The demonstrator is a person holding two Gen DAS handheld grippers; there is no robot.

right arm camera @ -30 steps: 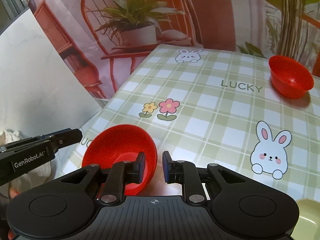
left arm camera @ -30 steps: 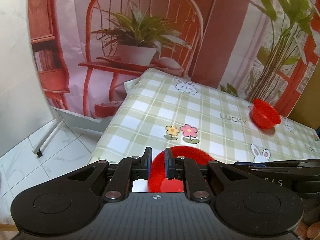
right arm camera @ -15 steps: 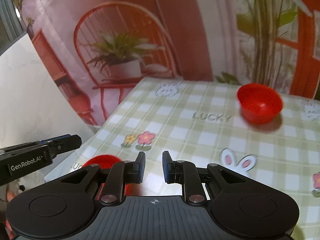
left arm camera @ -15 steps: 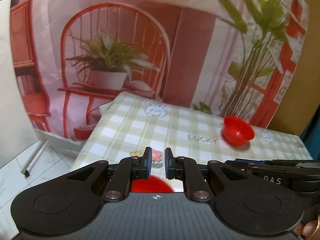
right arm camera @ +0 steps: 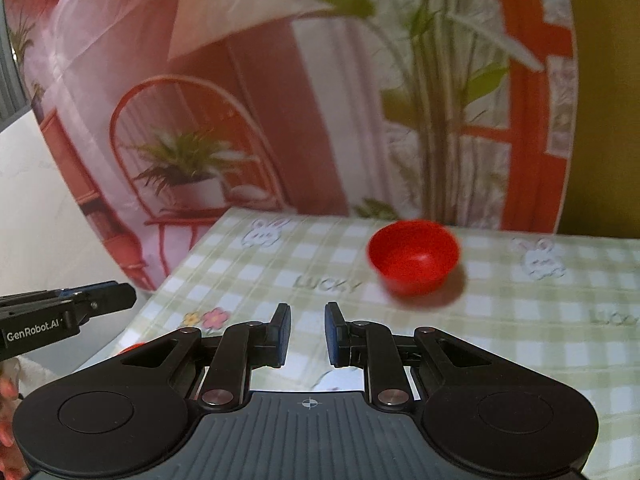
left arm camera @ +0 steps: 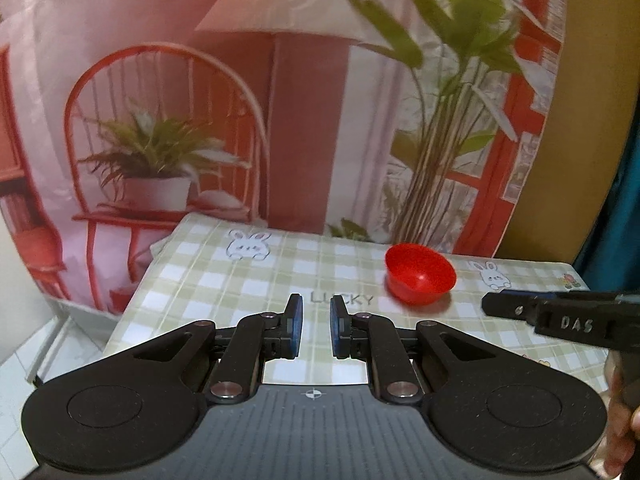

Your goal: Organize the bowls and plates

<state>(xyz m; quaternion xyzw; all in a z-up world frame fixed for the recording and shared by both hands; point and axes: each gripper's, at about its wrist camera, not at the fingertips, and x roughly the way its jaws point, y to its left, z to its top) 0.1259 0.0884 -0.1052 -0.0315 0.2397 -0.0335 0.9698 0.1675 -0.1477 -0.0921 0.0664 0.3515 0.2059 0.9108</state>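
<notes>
Printed backdrop of chair, plants and lamp behind. Desk in green-checked cloth with rabbits and "LUCKY", left edge and far edge in sight, wide bare cloth between claws and bowl. Red bowl, round, glossy, upright and empty, near far edge, right of centre, well apart from both claws. Left claw opening slightly, narrow gap, nothing between jaws. Right claw narrowly parted, gripping nothing.

1. Each camera sits on a hand-held gripper and looks forward, tilted down.
2. Both views share the counter, the far red bowl and the picture curtain.
</notes>
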